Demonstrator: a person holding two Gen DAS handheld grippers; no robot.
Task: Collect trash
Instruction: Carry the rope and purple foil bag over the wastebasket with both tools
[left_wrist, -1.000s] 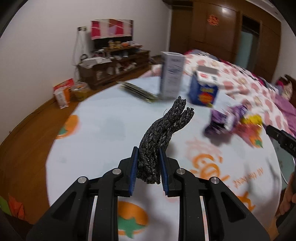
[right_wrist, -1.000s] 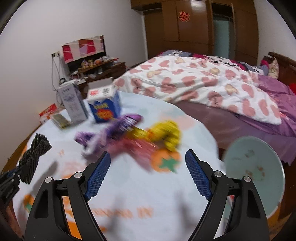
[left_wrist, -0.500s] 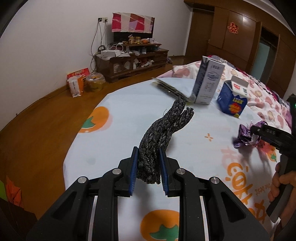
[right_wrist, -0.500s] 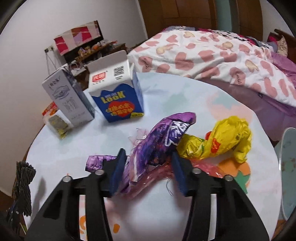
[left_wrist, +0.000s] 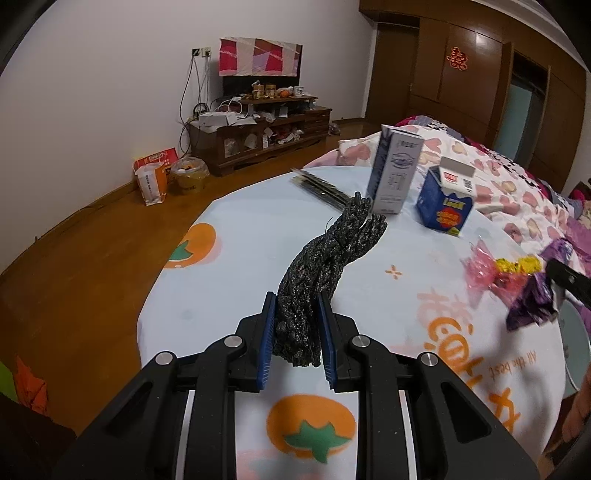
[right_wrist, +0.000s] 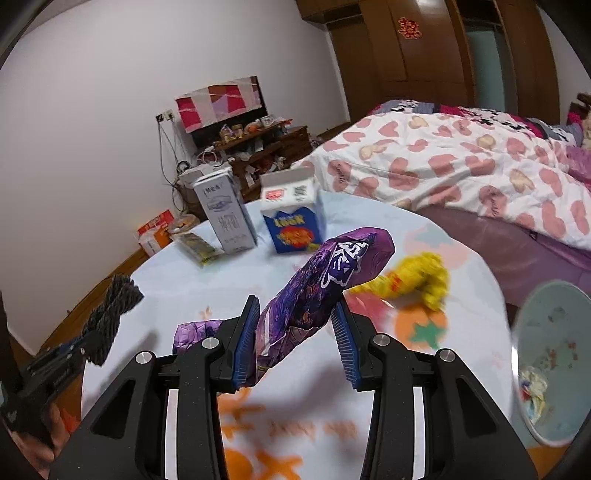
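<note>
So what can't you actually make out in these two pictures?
- Right view: whether the right gripper truly pinches the purple wrapper; a gap shows beside one finger.
- Right view: what lies in the bin; the frame edge cuts it off.
- Right view: the yellow wrapper print is blurred.
- Left view: the lower end of the black glove is hidden between the left gripper fingers.
- Left view: the tall carton text is too small.

Pale blue bench cloth, bright trash

The bench (left_wrist: 258, 229) cloth is pale blue with orange fruit and orange lettering; the glove (left_wrist: 325, 258) is speckled black, the wrapper (right_wrist: 321, 284) purple with white lettering, another wrapper (right_wrist: 417, 280) yellow, the carton (right_wrist: 295, 229) blue and white, the bin (right_wrist: 546, 332) pale green.
</note>
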